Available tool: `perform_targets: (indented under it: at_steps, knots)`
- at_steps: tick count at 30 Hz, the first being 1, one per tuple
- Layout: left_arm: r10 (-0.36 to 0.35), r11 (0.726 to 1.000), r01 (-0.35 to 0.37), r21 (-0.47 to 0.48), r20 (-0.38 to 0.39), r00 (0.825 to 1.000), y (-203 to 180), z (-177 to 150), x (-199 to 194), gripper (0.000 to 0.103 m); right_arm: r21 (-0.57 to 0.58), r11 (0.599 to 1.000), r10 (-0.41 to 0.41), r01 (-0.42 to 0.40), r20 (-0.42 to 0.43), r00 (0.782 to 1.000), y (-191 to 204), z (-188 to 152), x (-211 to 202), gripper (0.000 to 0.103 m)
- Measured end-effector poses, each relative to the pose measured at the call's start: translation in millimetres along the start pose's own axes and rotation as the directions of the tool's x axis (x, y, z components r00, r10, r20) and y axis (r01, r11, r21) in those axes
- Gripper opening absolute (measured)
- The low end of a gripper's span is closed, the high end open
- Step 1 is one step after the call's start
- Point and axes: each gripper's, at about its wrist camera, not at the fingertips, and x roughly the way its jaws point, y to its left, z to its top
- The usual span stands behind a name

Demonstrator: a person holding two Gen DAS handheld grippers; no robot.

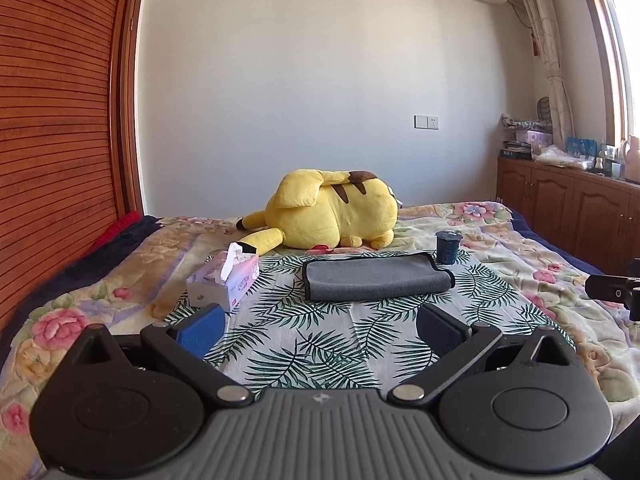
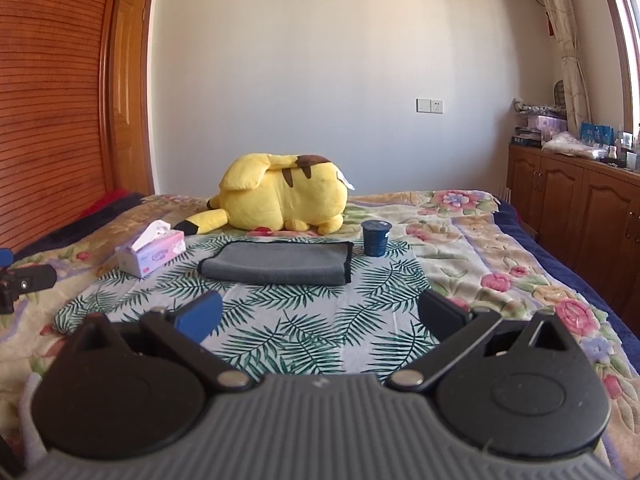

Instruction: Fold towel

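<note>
A grey towel (image 1: 376, 278) with a dark edge lies folded flat on the leaf-print cloth (image 1: 304, 340) on the bed; it also shows in the right wrist view (image 2: 278, 264). My left gripper (image 1: 320, 330) is open and empty, held back from the towel's near edge. My right gripper (image 2: 322, 316) is open and empty, also short of the towel. Each gripper's side shows at the edge of the other's view, the right one (image 1: 614, 290) and the left one (image 2: 24, 282).
A yellow plush toy (image 1: 332, 212) lies behind the towel. A tissue box (image 1: 226, 280) stands to its left and a dark blue cup (image 1: 447, 247) to its right. Wooden headboard at left, wooden cabinets (image 2: 580, 204) at right of the floral bedspread (image 2: 500, 264).
</note>
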Motion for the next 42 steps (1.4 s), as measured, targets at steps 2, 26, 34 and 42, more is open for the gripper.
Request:
perform_targets:
  at_steps: [2, 26, 34, 42]
  knots:
    - [0.000, 1.000, 0.000, -0.003, -0.001, 1.000, 0.9, -0.2, 0.2, 0.084, 0.000, 1.000, 0.000, 0.000, 0.001, 1.000, -0.1, -0.1, -0.1, 0.103]
    - [-0.005, 1.000, 0.005, 0.008, 0.006, 1.000, -1.6, -1.6, -2.2, 0.084, -0.004, 1.000, -0.004, 0.004, 0.005, 1.000, -0.8, -0.2, -0.9, 0.103]
    - [-0.004, 1.000, 0.004, 0.010, 0.006, 1.000, -2.0, -1.5, -2.4, 0.084, -0.006, 1.000, -0.004, 0.004, 0.006, 1.000, -1.5, 0.1, -0.9, 0.103]
    - [-0.004, 1.000, 0.004, 0.010, 0.006, 1.000, -2.0, -1.7, -2.5, 0.084, -0.004, 1.000, -0.006, 0.006, 0.012, 1.000, -1.1, 1.0, -2.1, 0.103]
